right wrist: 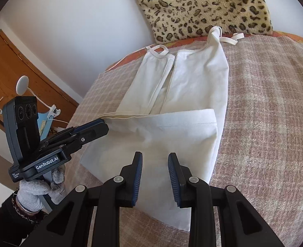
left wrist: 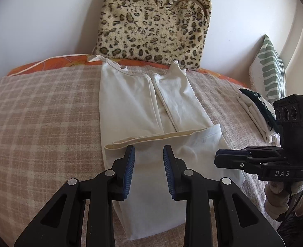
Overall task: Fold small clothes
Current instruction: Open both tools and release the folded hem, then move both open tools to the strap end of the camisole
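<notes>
Left wrist view: limp, light cream cotton strappy top (left wrist: pixel 151 107), half-folded; grasp its doubled hem corners. Left gripper (left wrist: pixel 148 149) and right gripper (right wrist: pixel 155 156) are narrowly parted, empty.

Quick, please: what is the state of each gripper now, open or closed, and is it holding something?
Left gripper: open, holding nothing, above the white top.
Right gripper: open, holding nothing, above the same top.

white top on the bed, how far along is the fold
Done: both sides of the white top are folded to the middle, and its bottom hem is turned up partway over them. In hand: nothing; the left tongs and right tongs stand open above the cloth. Left: probably another fold toward the straps, then onto the folded pile at the bed's edge.
</notes>
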Motion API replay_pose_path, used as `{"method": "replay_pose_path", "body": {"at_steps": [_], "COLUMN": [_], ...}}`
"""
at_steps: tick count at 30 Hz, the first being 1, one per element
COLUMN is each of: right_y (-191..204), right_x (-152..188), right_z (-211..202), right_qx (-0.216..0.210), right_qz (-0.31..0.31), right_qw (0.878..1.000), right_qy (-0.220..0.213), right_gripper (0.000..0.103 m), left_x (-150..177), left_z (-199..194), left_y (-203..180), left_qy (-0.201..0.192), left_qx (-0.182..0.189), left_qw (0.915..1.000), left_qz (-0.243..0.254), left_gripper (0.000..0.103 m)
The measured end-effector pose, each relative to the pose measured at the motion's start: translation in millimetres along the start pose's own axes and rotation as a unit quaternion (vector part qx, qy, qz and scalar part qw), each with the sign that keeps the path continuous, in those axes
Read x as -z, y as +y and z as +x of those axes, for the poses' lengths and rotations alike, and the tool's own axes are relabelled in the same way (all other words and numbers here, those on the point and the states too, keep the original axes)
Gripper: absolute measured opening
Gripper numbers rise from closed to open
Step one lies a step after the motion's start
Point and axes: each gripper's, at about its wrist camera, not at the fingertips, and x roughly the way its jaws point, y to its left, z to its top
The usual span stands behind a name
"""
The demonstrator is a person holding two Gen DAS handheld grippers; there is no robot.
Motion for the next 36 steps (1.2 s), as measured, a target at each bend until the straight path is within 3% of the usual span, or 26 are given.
{"method": "replay_pose_path", "body": {"at_steps": [7, 12, 15, 19, 23, 29, 33, 36], "right_y": [-10, -8, -8, 0, 11, 17, 17, 21], "right_x": [0, 8, 12, 17, 22, 36, 42, 37], "right_z": [-2, -15, -27, -37, -39, -27, -24, -28], "right_qx": [0.049, 0.097, 0.093, 0.073, 0.045, 0.083, 0.103, 0.08], "right_qz": [0.003, -0.026, -0.03, -0.041, -0.055, -0.087, -0.103, -0.101], "right_qw": [0.999, 0.995, 0.995, 0.996, 0.997, 0.993, 0.989, 0.992], "right_qy": [0.011, 0.004, -0.007, -0.016, -0.021, 0.016, 0.027, 0.013], "right_gripper": [0.023, 0.024, 0.028, 0.028, 0.028, 0.028, 0.028, 0.028], "left_x": [-8, -9, -3, 17, 34, 58, 56, 47], "left_z": [23, -13, -42, -61, -49, -19, -23, -33], "left_y": [14, 37, 38, 13, -6, -15, -21, -31], "left_qy": [0.012, -0.016, -0.035, -0.038, -0.009, 0.049, 0.035, 0.006], "left_qx": [-0.029, -0.037, -0.029, -0.023, -0.013, -0.043, -0.063, -0.039], "left_qw": [0.9994, 0.9991, 0.9989, 0.998, 0.9963, 0.9892, 0.9867, 0.9895], "left_qz": [0.015, -0.012, -0.012, 0.044, 0.085, 0.132, 0.145, 0.139], "left_gripper": [0.027, 0.027, 0.027, 0.027, 0.027, 0.028, 0.03, 0.029]}}
